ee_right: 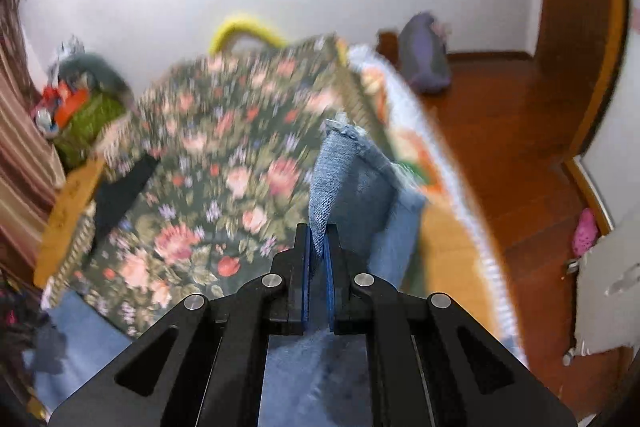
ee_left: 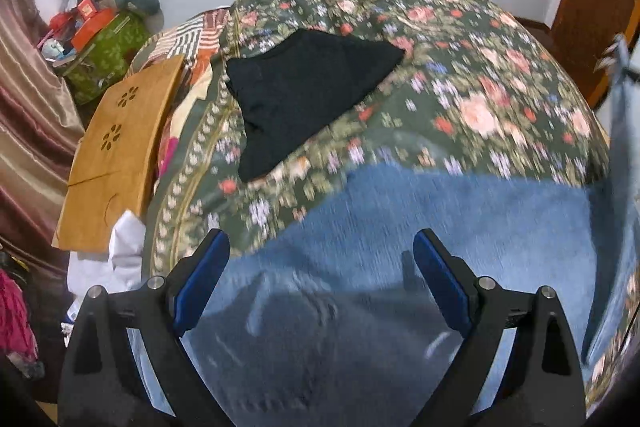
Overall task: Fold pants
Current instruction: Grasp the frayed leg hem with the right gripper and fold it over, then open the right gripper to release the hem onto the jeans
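A bed covered with a dark green floral bedspread [ee_left: 460, 75] fills a white-walled room with a reddish wooden floor [ee_right: 500, 147]; both views are smeared by motion blur, so the flower pattern and most edges are soft. The blue denim pants [ee_left: 460, 227] lie spread over the near part of the bed, their lower portion cut off by the frame, and a dark shadowed fold near the camera hides the detail of the waist area. The left gripper [ee_left: 322, 283] hovers just above the denim with its jaws spread wide and nothing between them. The right gripper [ee_right: 319, 259] has its jaws pressed together on a fold of the same pants [ee_right: 340, 179], whose frayed hem rises beyond the fingertips. A crumpled black garment [ee_left: 304, 91] rests on the bedspread further back, partly hidden at the bed's edge in the right wrist view. Beside the bed on the left lies a light brown wooden board with petal-shaped cutouts [ee_left: 120, 147], and the heap of coloured items behind it is too blurred to identify
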Demonstrator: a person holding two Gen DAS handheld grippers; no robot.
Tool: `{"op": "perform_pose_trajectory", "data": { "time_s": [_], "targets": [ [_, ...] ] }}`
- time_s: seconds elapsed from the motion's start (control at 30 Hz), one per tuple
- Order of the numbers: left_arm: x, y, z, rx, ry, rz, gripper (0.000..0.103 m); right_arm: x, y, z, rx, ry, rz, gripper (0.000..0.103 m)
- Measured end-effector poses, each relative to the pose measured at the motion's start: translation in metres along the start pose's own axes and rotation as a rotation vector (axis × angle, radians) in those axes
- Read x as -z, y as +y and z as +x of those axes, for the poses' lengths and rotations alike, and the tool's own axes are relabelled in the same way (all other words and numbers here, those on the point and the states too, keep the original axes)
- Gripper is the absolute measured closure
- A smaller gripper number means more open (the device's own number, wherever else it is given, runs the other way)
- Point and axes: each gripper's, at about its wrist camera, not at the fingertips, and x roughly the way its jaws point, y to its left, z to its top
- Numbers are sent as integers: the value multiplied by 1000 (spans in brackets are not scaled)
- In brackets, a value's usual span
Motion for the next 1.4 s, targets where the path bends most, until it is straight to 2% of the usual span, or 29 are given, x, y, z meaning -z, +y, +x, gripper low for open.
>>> {"op": "perform_pose_trajectory", "data": {
  "time_s": [0.2, 0.33, 0.57, 0.77, 0.93, 1.2, 1.27, 1.4],
  "targets": [
    [37, -29, -2, 1, 70, 59, 9, -3, -33, -86, 6, -117, 29, 98],
    [57, -52, -8, -23, 61, 87, 9, 17, -46, -113, 19, -120, 17, 98],
    [68, -73, -13, -21, 56, 93, 9, 72, -81, -99, 57, -9, 45, 98],
    [70, -68, -10, -6, 59, 34, 6, 122, -115, -68, 70, 98, 108, 98],
    [73, -65, -9, 12, 59, 2, 4, 151, -124, -45, 95, 152, 124, 97],
    [75, -64, -9, 18, 49, 1, 3, 184, -136, -28, 130, 208, 163, 96],
    [75, -62, -9, 27, 47, -3, 2, 183, -134, -33, 157, 203, 165, 88],
    [75, -59, -10, 44, 49, -4, 3, 180, -124, -45, 208, 249, 118, 84]
  ]
}}
